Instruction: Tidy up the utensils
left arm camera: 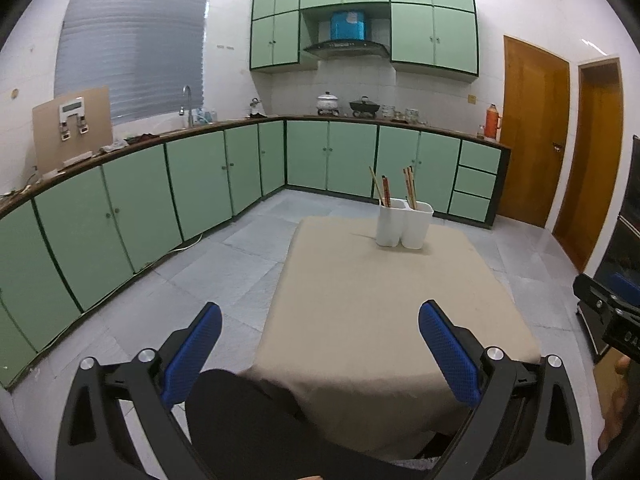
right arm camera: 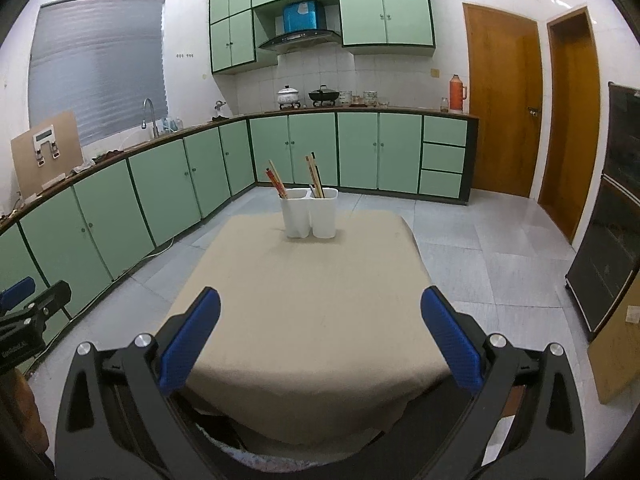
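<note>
Chopsticks (right arm camera: 276, 182) standing upright in both halves of a white holder (right arm camera: 309, 212) at the far end of my cloth-covered table (right arm camera: 312, 304), well ahead of my left gripper (left arm camera: 320, 354) and right gripper (right arm camera: 320, 340), both spread wide, holding nothing.

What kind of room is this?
A home kitchen, most likely: green cabinets under a long counter, a sink faucet, pots on a stove and a range hood.

We are in a home kitchen: green base cabinets (right arm camera: 168, 188) under a countertop, a sink faucet (right arm camera: 149, 116), range hood (right arm camera: 300, 38), and pots (right arm camera: 288, 96) on a stove.
</note>
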Demonstrator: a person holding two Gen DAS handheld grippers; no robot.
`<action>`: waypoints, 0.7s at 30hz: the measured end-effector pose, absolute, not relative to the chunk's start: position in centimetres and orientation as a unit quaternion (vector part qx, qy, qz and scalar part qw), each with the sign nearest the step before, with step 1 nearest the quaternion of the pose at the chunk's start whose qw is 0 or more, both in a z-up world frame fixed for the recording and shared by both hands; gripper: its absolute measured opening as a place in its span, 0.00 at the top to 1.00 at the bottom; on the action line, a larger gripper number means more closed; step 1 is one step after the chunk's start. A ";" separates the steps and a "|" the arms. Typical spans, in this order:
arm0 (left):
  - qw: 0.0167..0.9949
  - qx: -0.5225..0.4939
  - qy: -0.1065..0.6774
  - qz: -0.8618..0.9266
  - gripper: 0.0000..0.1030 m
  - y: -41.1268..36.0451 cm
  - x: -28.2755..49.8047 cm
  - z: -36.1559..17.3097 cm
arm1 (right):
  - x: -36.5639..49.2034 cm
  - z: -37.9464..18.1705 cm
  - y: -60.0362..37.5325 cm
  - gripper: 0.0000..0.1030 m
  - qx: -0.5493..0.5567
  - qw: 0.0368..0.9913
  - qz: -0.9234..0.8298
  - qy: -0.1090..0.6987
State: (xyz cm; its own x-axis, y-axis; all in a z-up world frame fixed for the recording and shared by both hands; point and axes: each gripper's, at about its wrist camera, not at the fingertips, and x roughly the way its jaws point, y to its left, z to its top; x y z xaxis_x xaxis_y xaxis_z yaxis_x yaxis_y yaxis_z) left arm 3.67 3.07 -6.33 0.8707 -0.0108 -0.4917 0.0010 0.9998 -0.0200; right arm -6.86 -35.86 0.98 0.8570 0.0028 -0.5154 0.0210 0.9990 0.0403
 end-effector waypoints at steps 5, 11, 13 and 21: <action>0.971 -0.021 0.237 0.011 0.06 4.3 1.6 -5.6 | -9.0 1.8 -35.6 0.06 0.013 0.968 -0.020 0.252; 0.975 -0.024 0.220 0.026 0.06 4.9 0.4 -5.0 | -10.8 2.2 -35.5 0.05 0.012 0.972 -0.024 0.232; 0.975 -0.028 0.217 0.029 0.06 5.0 0.4 -5.0 | -11.0 2.1 -35.4 0.05 0.011 0.973 -0.021 0.231; 0.978 -0.029 0.205 0.026 0.06 5.2 -0.3 -4.6 | -11.5 2.4 -35.1 0.06 0.008 0.975 -0.016 0.220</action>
State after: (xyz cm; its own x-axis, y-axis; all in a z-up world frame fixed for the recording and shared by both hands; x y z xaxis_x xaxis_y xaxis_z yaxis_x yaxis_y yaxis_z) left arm -0.25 5.21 -4.63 0.9147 0.0386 -0.4024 -0.0620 0.9970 -0.0454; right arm -11.54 -35.06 2.39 0.9026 -0.0272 -0.4297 0.0343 0.9994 0.0088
